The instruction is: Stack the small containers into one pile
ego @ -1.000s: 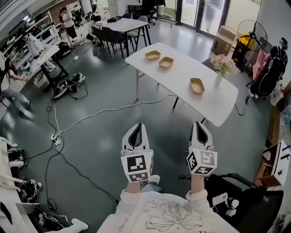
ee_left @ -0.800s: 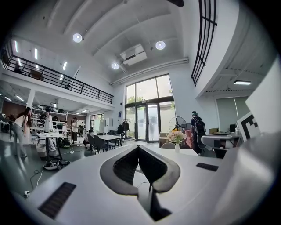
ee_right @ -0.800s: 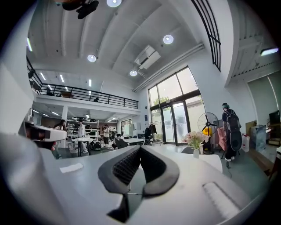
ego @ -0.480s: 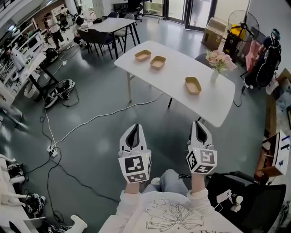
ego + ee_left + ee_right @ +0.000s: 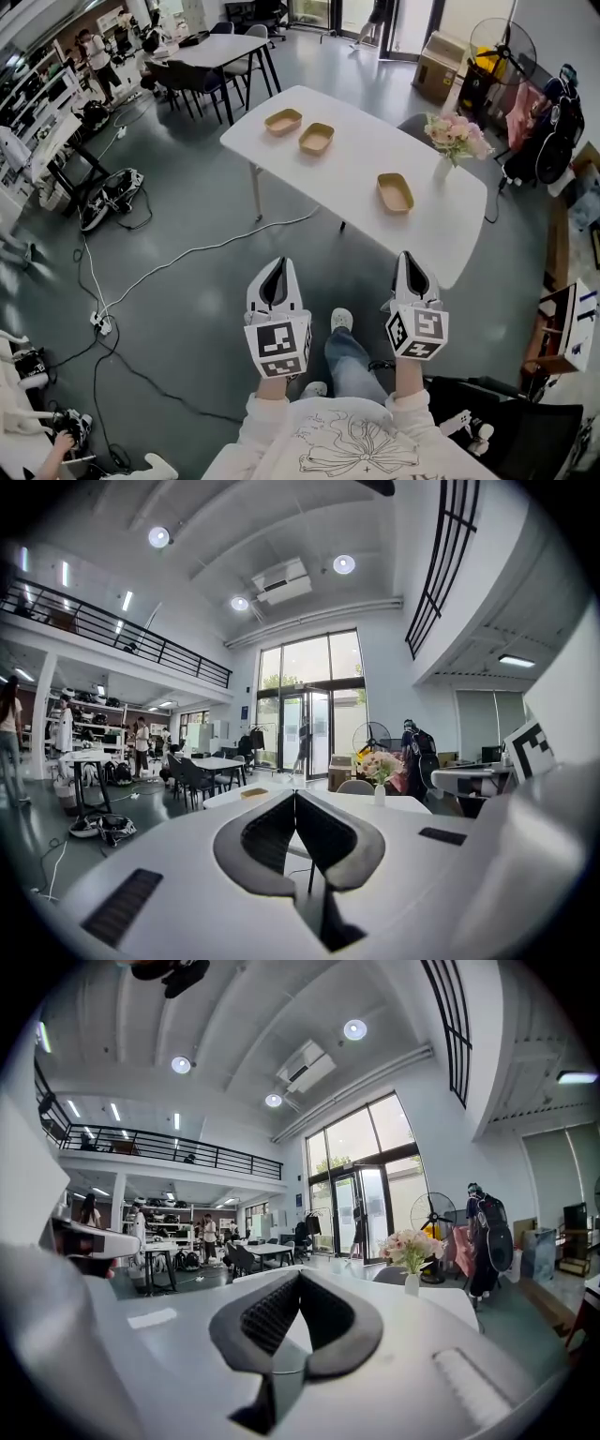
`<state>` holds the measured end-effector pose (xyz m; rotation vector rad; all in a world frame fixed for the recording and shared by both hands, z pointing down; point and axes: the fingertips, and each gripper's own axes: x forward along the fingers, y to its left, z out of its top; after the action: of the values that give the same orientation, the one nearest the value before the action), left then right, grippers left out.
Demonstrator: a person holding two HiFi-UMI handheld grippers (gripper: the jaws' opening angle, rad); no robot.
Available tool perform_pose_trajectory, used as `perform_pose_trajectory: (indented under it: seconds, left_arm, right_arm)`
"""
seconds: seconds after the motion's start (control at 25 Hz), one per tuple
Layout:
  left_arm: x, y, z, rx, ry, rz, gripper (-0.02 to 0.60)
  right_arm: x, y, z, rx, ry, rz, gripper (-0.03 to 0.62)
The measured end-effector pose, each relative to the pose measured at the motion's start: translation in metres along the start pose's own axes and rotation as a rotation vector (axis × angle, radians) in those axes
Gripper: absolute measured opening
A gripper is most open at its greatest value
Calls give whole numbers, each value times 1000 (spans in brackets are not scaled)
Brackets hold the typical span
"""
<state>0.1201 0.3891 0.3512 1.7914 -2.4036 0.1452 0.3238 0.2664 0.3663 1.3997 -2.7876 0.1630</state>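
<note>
The grey polished floor (image 5: 187, 216) takes up most of the head view, with wide bare room between the person and the near edge of the long white table (image 5: 356, 159). The table stands at an angle; its legs are mostly hidden beneath the top, and its right end runs close to a clutter of bags. A black seat-like shape (image 5: 497, 403) at the lower right is cut off by the frame and hard to identify. A thin white cable (image 5: 206, 248) trails across the floor from under the table toward the left.

The left tongs (image 5: 279, 265) and right tongs (image 5: 412, 258) are held side by side, well short of the table, both over bare floor. In each gripper view the white body fills the lower half and covers most of the table. The left tongs (image 5: 295, 794) have their tips together with nothing between them, and the right tongs (image 5: 298, 1274) are likewise closed and empty.

One tan shallow oval container (image 5: 283, 121) sits near the table's far left end, with a second container (image 5: 317, 138) just beside it. A third container (image 5: 395, 192) lies well apart toward the right, near a small vase of pink flowers (image 5: 456, 141). None is stacked
</note>
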Motion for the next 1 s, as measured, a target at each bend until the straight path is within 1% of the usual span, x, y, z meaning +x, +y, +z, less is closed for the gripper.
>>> perform_pose_trajectory:
  seconds: [0.48,0.72,1.0]
  left_arm:
    - [191,-22,34,7,16,4,8]
    - [272,-36,32,-5,46,-15,8]
    - [344,-49,19,-10,115,-59,8]
  right_arm:
    - [177,-95,11,-16,42,10,12]
    - [249,-137,-1,-22,86,1,12]
    - [299,-174,-30,-18,176,-34,12]
